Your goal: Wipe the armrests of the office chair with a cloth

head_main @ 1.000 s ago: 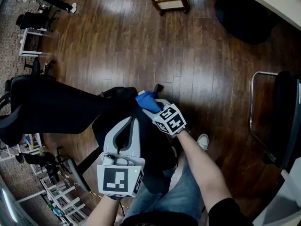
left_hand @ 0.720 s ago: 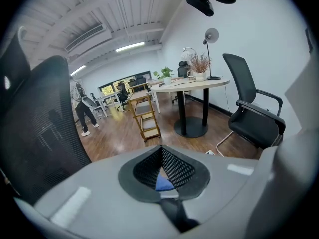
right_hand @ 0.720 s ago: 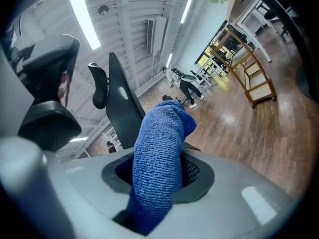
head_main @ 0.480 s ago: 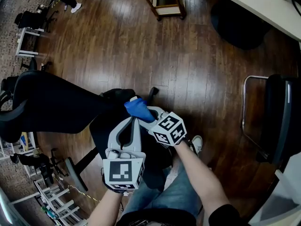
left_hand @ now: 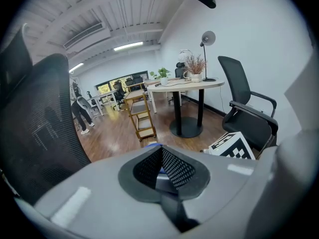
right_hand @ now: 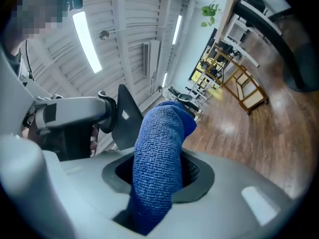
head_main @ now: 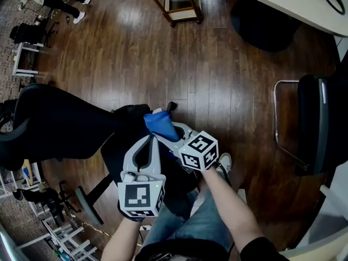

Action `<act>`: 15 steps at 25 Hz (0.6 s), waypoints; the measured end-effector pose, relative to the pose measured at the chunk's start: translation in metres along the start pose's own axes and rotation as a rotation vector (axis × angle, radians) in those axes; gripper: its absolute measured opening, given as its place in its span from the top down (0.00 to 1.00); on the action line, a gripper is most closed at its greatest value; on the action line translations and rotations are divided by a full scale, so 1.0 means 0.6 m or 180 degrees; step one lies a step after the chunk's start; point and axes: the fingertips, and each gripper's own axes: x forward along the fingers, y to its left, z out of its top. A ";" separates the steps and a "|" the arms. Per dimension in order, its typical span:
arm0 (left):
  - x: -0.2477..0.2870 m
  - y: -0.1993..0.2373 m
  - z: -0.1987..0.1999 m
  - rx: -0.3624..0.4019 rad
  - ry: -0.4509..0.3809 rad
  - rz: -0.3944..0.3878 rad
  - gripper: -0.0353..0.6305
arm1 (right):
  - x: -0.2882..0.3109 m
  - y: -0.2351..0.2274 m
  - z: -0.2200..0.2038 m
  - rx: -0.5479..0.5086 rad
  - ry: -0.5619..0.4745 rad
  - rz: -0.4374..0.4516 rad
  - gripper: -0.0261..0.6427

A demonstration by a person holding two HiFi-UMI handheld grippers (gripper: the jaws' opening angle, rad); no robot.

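Since a second ago the right claw [head_main: 169, 135] has drifted slightly left and nearer. It is pinched tight on the blue cloth [head_main: 159, 123], which pokes out beyond it over the black office chair [head_main: 65, 121]. Just beside it, the left claw [head_main: 154, 141] is closed and empty. Soft, light terry probably flops, so a low grip that leaves a bunched wad free suits wiping.

Office chair [head_main: 60, 121] backrest cut off at the head view's left edge, its armrest largely hidden under the cloth [head_main: 159, 124], left gripper [head_main: 154, 140] and right gripper [head_main: 171, 132], cloth's lower end buried between the right gripper's jaws, second chair [head_main: 315, 124] cut by the right edge.
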 end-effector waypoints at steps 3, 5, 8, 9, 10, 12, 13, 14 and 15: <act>-0.002 -0.013 0.001 0.0041 -0.0015 -0.0089 0.94 | -0.036 -0.034 -0.019 -0.0029 -0.0035 -0.0267 0.75; -0.002 -0.020 0.007 0.0050 -0.0060 -0.0119 0.94 | -0.061 -0.061 -0.047 0.0017 0.0000 -0.0444 0.76; -0.006 -0.032 0.015 0.0100 -0.0122 -0.0185 0.94 | -0.092 -0.094 -0.103 0.0152 0.0094 -0.0668 0.76; -0.008 -0.035 0.016 0.0120 -0.0138 -0.0207 0.94 | -0.100 -0.102 -0.125 0.0235 0.0120 -0.0727 0.75; -0.011 -0.037 0.016 0.0137 -0.0151 -0.0226 0.94 | -0.106 -0.107 -0.149 0.0324 0.0145 -0.0780 0.75; -0.017 -0.043 0.016 0.0171 -0.0174 -0.0264 0.94 | -0.118 -0.116 -0.198 0.0494 0.0199 -0.0875 0.75; -0.019 -0.046 0.017 0.0187 -0.0185 -0.0286 0.94 | -0.122 -0.120 -0.222 0.0572 0.0229 -0.0920 0.76; -0.022 -0.049 0.019 0.0193 -0.0199 -0.0309 0.94 | -0.126 -0.123 -0.245 0.0646 0.0263 -0.0964 0.76; -0.026 -0.051 0.022 0.0189 -0.0217 -0.0333 0.94 | -0.130 -0.126 -0.269 0.0713 0.0302 -0.1013 0.75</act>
